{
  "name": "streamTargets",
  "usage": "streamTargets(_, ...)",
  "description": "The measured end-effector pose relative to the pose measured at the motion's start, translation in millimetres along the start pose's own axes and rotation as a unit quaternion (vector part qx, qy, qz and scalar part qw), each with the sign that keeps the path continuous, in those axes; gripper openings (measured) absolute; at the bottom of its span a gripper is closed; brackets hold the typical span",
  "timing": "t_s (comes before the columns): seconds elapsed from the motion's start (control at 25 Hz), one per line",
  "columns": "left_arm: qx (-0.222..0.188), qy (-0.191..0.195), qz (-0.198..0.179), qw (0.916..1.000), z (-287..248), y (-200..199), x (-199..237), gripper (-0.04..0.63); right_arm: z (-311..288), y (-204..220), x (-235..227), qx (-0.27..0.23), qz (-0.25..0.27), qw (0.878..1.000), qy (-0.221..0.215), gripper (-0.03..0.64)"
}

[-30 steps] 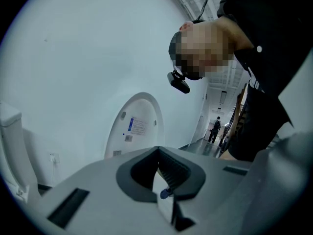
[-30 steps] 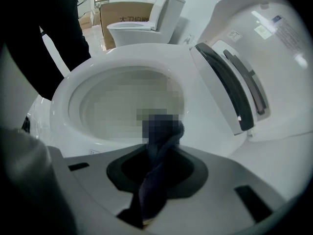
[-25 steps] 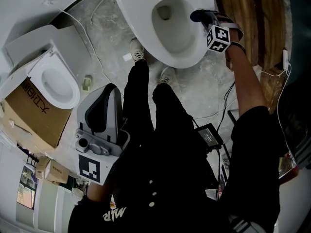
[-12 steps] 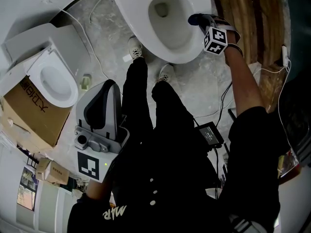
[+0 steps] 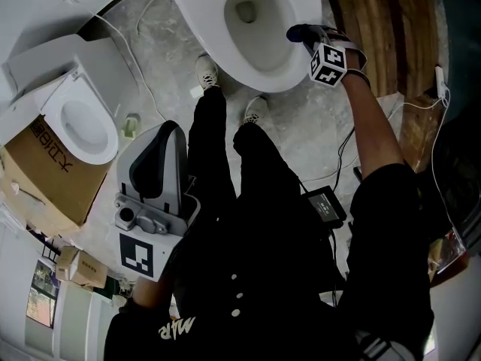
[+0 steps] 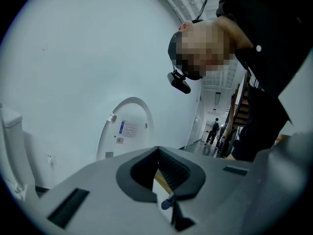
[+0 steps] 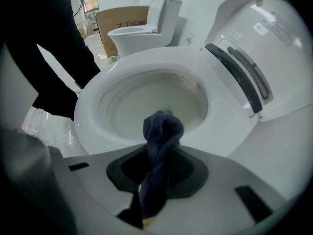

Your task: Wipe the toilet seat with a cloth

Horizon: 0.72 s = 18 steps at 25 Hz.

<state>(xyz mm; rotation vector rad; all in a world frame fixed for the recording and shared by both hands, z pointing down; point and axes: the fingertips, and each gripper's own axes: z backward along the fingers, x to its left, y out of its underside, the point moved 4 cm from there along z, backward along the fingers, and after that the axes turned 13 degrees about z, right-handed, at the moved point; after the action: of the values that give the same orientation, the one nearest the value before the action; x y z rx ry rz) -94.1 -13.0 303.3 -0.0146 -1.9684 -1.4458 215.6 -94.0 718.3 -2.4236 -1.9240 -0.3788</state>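
The white toilet seat [image 5: 293, 70] rings the bowl at the top of the head view, with its lid [image 7: 259, 48] raised. My right gripper [image 5: 299, 33] reaches over the seat's right side, shut on a dark blue cloth [image 7: 161, 131]. The bunched cloth sticks out past the jaws above the seat [image 7: 93, 106] and the bowl's near edge. My left gripper [image 5: 154, 175] hangs low at the person's left side, away from the toilet. In the left gripper view, the left gripper [image 6: 157, 153] points up at a wall, jaws together with nothing between them.
A second toilet [image 5: 83, 126] stands at the left beside a cardboard box [image 5: 45, 171]. Cables [image 5: 346, 149] and a black device [image 5: 325, 207] lie on the floor at the right. Wooden boards [image 5: 391, 28] flank the toilet. The person's shoes [image 5: 204, 70] stand at its front.
My right gripper has slid the cloth a little along the seat's right side toward the front. The left gripper has stayed where it was.
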Motion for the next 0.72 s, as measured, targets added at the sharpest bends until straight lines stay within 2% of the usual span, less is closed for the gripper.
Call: streamTargets(0.72, -0.001, 0.022, -0.010, 0.9997, 3.3, 10.3, -33.8, 0.008, 12.2, -14.9, 60.8, -0.026, -0.068, 0.997, 0.008, 0.087)
